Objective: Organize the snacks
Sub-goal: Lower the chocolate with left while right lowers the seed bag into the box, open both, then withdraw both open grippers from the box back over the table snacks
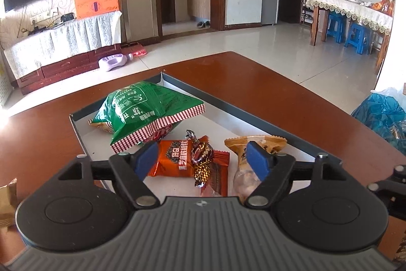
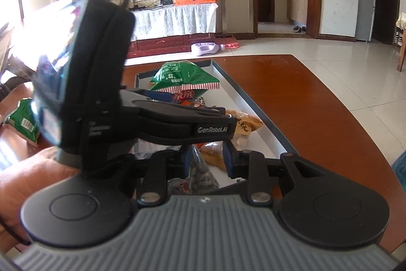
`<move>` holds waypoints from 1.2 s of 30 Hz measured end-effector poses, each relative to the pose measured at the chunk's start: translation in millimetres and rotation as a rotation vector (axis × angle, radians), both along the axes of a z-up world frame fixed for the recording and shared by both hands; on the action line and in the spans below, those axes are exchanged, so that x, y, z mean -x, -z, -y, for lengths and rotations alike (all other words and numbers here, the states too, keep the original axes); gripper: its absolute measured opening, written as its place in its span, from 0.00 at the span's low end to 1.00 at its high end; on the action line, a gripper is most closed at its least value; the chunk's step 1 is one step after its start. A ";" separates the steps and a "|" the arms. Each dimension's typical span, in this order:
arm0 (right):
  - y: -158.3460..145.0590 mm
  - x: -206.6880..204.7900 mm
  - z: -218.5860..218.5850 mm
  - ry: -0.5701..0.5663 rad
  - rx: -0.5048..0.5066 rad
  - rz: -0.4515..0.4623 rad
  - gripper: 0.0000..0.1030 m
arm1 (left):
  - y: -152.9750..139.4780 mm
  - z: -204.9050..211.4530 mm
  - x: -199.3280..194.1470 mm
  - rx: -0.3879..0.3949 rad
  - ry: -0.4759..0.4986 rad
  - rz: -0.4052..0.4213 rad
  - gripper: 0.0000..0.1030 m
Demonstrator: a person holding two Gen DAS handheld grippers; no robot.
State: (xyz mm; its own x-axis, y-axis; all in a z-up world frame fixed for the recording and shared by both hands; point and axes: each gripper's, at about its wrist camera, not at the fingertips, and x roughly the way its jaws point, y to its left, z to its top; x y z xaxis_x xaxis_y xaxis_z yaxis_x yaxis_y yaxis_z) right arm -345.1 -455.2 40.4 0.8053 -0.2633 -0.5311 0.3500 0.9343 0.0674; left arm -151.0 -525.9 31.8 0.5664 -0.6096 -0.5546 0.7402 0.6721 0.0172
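Note:
A grey-rimmed tray point(image 1: 228, 123) on the brown table holds a green snack bag point(image 1: 147, 108) with a red-checked edge, an orange packet point(image 1: 175, 159), a brown twisted candy point(image 1: 201, 156) and a tan packet point(image 1: 253, 141). My left gripper point(image 1: 201, 160) stands open low over the tray, with the orange packet and the candy lying between its blue pads, untouched. In the right wrist view my right gripper point(image 2: 207, 161) is shut on a clear packet of dark seeds point(image 2: 203, 177) at the tray's near end. The left gripper's black housing point(image 2: 101, 67) fills the left of that view.
A second green bag point(image 2: 22, 121) lies on the table left of the tray. A blue plastic bag point(image 1: 380, 116) sits at the table's right edge and a golden packet point(image 1: 7, 202) at the left. A hand point(image 2: 30, 179) holds the left gripper.

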 end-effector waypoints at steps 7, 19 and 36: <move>1.5 0.3 -2.8 0.013 0.030 -0.020 0.57 | -5.6 -21.9 26.6 -0.029 -0.007 0.055 0.83; 5.6 22.3 -14.9 -0.006 0.062 -0.011 0.61 | -25.5 -76.9 64.7 -0.043 -0.068 0.158 0.84; -11.7 26.8 -41.3 -0.091 0.074 0.182 0.65 | -44.0 -179.9 82.1 -0.049 -0.256 0.182 0.84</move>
